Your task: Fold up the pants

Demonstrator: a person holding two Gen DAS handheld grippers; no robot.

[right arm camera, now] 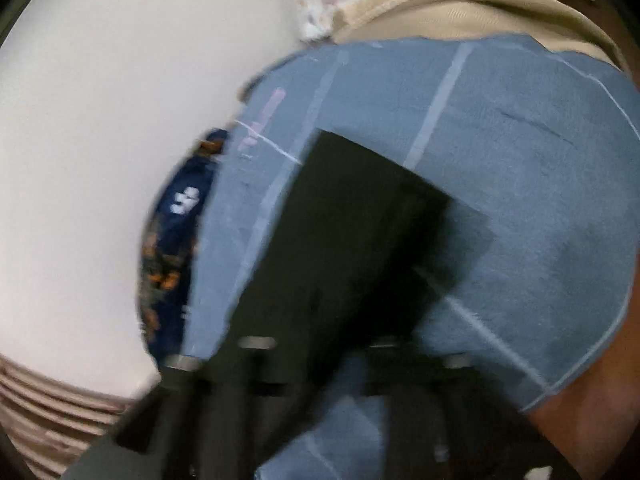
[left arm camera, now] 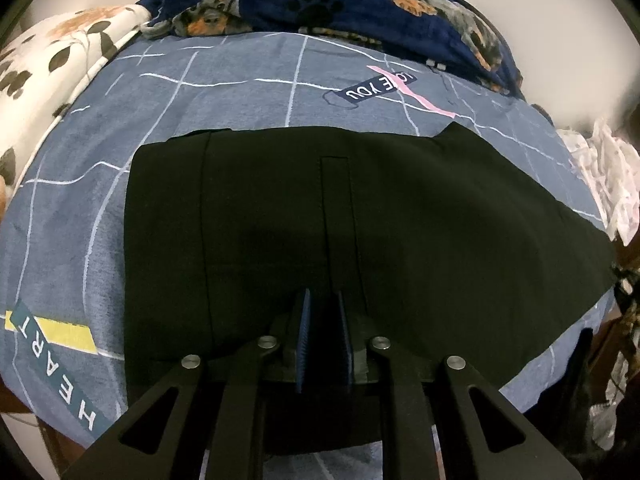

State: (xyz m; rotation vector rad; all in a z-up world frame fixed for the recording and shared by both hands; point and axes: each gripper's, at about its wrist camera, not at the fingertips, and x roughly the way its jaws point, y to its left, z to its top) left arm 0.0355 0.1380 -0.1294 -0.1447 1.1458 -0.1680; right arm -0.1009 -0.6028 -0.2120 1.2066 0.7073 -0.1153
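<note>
Pants (left arm camera: 360,220): black, spread flat on blue-grey bedsheet (left arm camera: 240,92) with white grid lines and printed labels "LOVE YOU" and "HEART".

Left wrist view. Left gripper (left arm camera: 323,340) low over near edge of pants, blue-padded fingers (left arm camera: 302,344) close together with narrow gap showing; whether cloth is pinched between them cannot be told. Vertical seams and narrow stitched panel running away from fingers. Navy blanket with dog and paw print (left arm camera: 320,0) bunched beyond sheet, touching its far edge. White floral pillow (left arm camera: 52,60) at far left. Crumpled white cloth (left arm camera: 608,184) at right edge of bed.

Right wrist view, blurred. Pants (right arm camera: 340,248) as dark slab slanting across same bedsheet (right arm camera: 520,200), one squared corner lying toward upper middle. Right gripper (right arm camera: 320,364) smeared against black cloth; finger spacing and hold cannot be told. Navy blanket (right arm camera: 180,232) left of sheet, pale wall (right arm camera: 100,140) beyond. Beige fabric (right arm camera: 460,4) along top.
</note>
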